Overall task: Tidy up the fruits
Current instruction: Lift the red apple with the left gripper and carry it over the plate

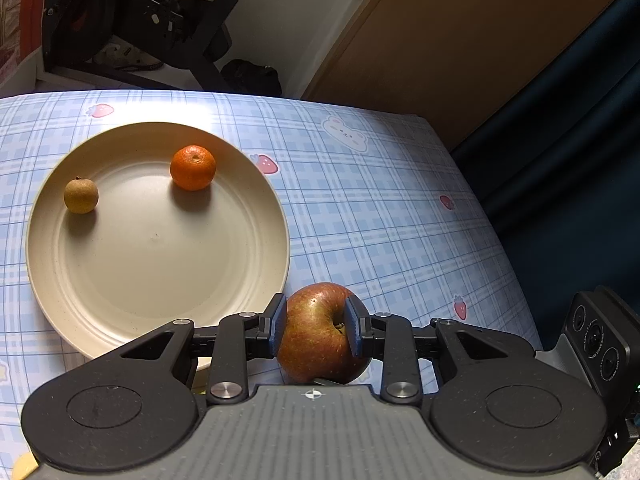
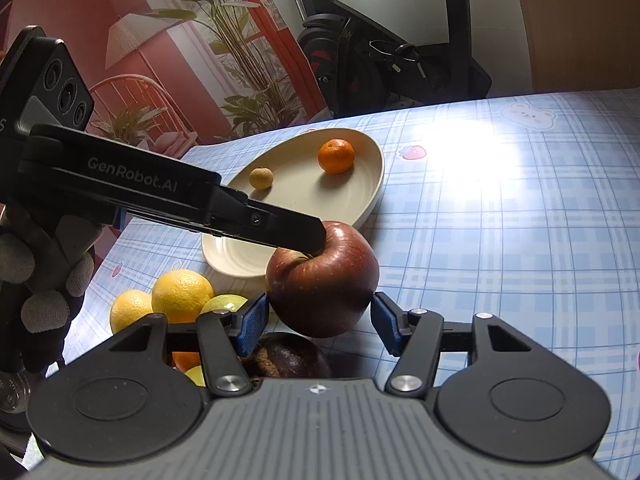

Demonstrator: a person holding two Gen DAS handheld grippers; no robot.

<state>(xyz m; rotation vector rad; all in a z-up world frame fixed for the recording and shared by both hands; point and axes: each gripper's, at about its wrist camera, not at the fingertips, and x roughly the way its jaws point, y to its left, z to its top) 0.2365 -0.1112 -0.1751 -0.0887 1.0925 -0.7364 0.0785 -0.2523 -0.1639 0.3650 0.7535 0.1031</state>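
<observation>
My left gripper is shut on a red apple, its blue pads pressed on both sides, just off the near right rim of the cream plate. On the plate lie a mandarin and a small brown longan. In the right wrist view the apple is held by the left gripper's fingers above the table. My right gripper is open, its pads on either side of the apple and apart from it. The plate, mandarin and longan lie beyond.
A pile of fruit sits under my right gripper: two yellow oranges, a green fruit and a dark fruit. The blue checked tablecloth covers the table. An exercise bike stands behind it. The table's right edge drops off.
</observation>
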